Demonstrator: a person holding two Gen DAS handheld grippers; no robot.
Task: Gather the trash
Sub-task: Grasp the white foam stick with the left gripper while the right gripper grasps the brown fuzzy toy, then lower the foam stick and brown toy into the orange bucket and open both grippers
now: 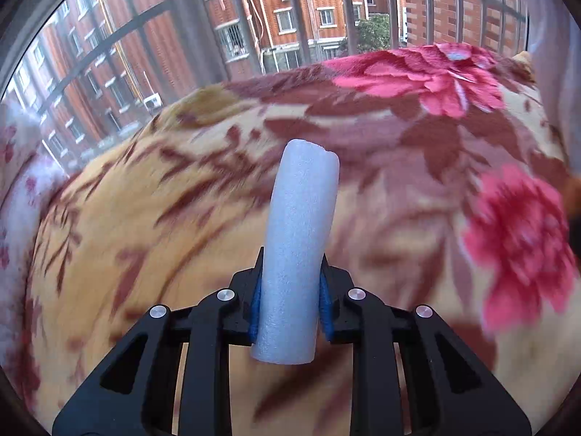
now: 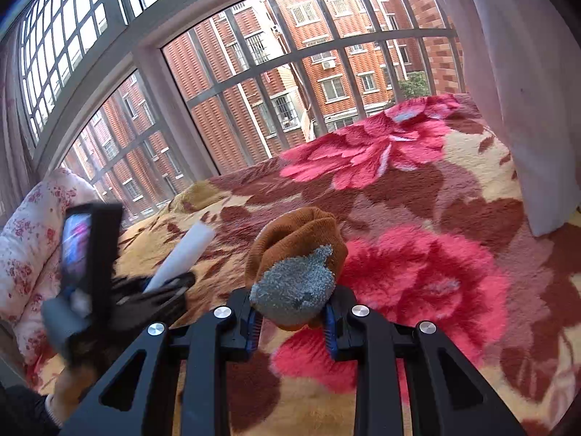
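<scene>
My left gripper [image 1: 290, 287] is shut on a pale blue-white foam tube [image 1: 299, 239] that stands up between its fingers, held above a flowered blanket [image 1: 145, 225]. The tube also shows in the right wrist view [image 2: 185, 254], sticking out of the blurred left gripper [image 2: 159, 287] at the left. My right gripper [image 2: 292, 318] is shut on a brown sock with a grey toe [image 2: 296, 272], held above the blanket [image 2: 435, 272].
The blanket, tan with red flowers, covers a bed. A barred window [image 2: 236, 91] with brick buildings outside runs behind it. A white flowered quilt [image 2: 29, 239] lies at the left. A pale curtain [image 2: 526, 109] hangs at the right.
</scene>
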